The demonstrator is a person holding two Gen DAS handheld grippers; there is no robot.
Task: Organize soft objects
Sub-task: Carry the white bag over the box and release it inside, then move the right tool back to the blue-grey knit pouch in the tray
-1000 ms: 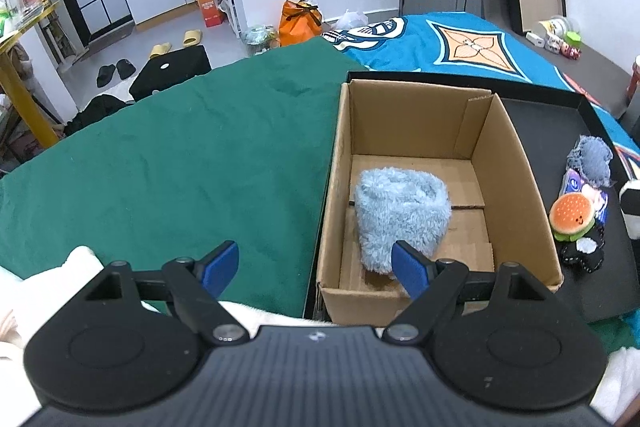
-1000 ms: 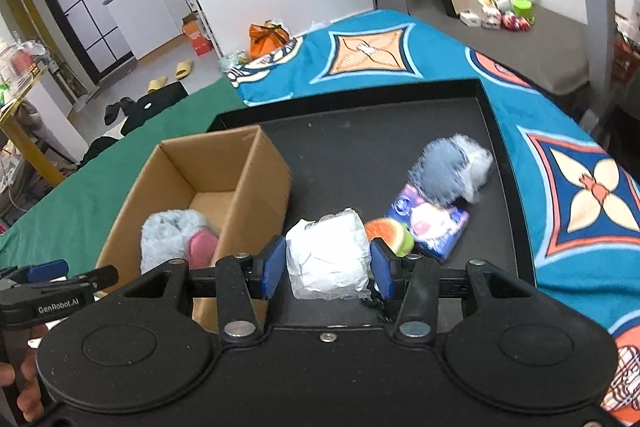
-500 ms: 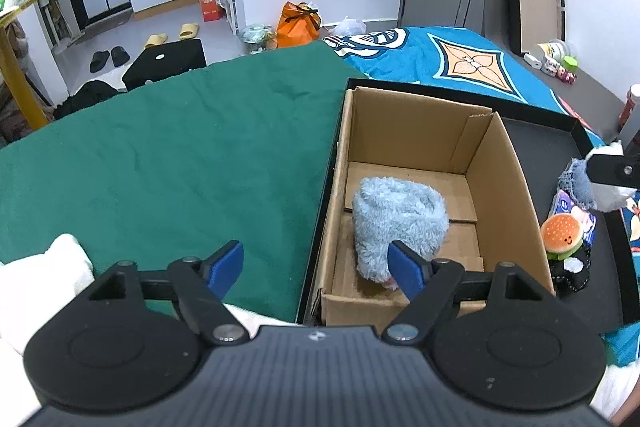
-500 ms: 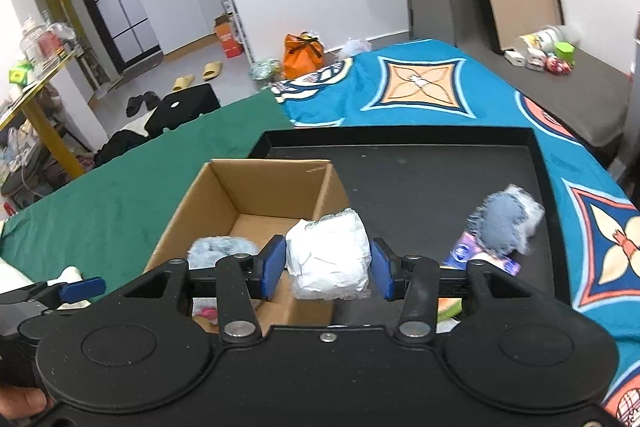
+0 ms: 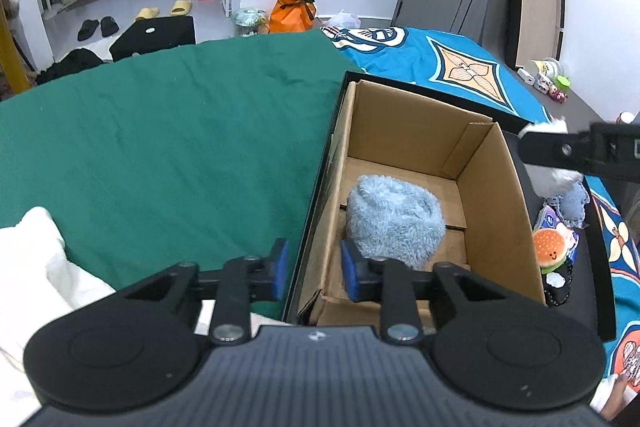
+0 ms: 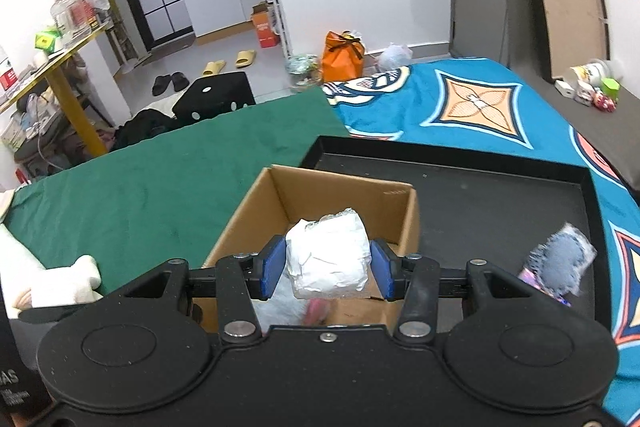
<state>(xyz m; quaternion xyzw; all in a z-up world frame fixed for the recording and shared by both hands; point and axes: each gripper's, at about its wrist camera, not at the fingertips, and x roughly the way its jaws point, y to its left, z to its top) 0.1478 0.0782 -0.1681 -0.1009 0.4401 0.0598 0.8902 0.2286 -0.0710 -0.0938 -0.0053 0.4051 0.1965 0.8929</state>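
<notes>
Left wrist view: left gripper (image 5: 313, 275) has its blue pads partly apart with nothing between them, straddling the near left wall of the box (image 5: 496, 215); one pad sits outside over the green cloth (image 5: 160, 147), the other inside. Box stands on the black tray (image 5: 596, 267), open top. Blue fuzzy roll (image 5: 394, 223) lies inside on the box floor, near end. Right of the box on the tray: burger toy (image 5: 551, 255), a blue packet (image 5: 549, 221), grey fluffy thing (image 5: 574, 205), close together. Right gripper's finger (image 5: 560, 151) comes in from the right edge above the box's right wall, white stuff showing around it. White cloth (image 5: 36, 267) at lower left. Right wrist view: right gripper (image 6: 327, 269) is clamped on a white wrapped bundle (image 6: 327, 259), pads pressed on both sides, held above the near end of the box (image 6: 344, 199). Fuzzy roll mostly hidden below the bundle. Grey fluffy thing (image 6: 560, 263) on the tray (image 6: 500, 203) to the right. Teal patterned blanket (image 6: 472, 103) beyond the tray.
</notes>
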